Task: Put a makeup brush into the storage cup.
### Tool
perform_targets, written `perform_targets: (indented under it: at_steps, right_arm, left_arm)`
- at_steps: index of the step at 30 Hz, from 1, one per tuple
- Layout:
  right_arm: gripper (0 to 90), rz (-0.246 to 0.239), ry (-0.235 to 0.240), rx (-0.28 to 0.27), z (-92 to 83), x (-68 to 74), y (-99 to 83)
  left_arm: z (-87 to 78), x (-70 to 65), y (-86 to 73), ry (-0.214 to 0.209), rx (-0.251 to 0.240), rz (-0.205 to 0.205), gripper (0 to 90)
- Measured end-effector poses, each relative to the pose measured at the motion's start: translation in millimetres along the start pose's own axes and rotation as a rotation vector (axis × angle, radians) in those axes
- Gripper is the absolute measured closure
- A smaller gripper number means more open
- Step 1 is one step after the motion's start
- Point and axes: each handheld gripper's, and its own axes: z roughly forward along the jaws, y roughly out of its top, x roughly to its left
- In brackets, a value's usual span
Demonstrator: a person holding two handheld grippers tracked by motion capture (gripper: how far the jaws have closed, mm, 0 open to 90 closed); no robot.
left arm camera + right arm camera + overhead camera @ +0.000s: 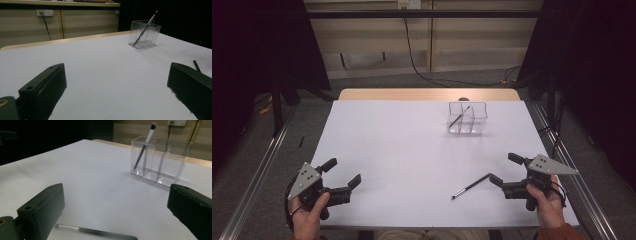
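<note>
A clear compartmented organizer point(467, 119) stands on the white table point(402, 150), toward the far right. One dark-handled brush point(459, 116) leans upright in its left compartment. A second brush point(470, 186) lies flat near the front right, its handle end just short of my right gripper point(502, 168), which is open and holds nothing. In the right gripper view this brush point(95, 231) lies low between the jaws, with the organizer point(162, 161) farther ahead. My left gripper point(344, 171) rests open and empty at the front left; its own view shows the organizer point(145, 33) far off to the right.
A wooden strip point(427, 94) borders the table's far edge. Metal rails point(257, 175) run along both sides of the table. A black cable point(412, 55) hangs down the back wall to the floor. Dark curtains flank the space.
</note>
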Motion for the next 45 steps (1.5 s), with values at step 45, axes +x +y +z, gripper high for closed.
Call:
perform_targets:
  at_steps: [45]
  right_arm:
    - [8.6,-0.24,0.314,0.522,82.9,-9.1,37.3]
  left_arm:
    - [1.3,2.3,-0.8,0.023,0.018,0.0,2.4]
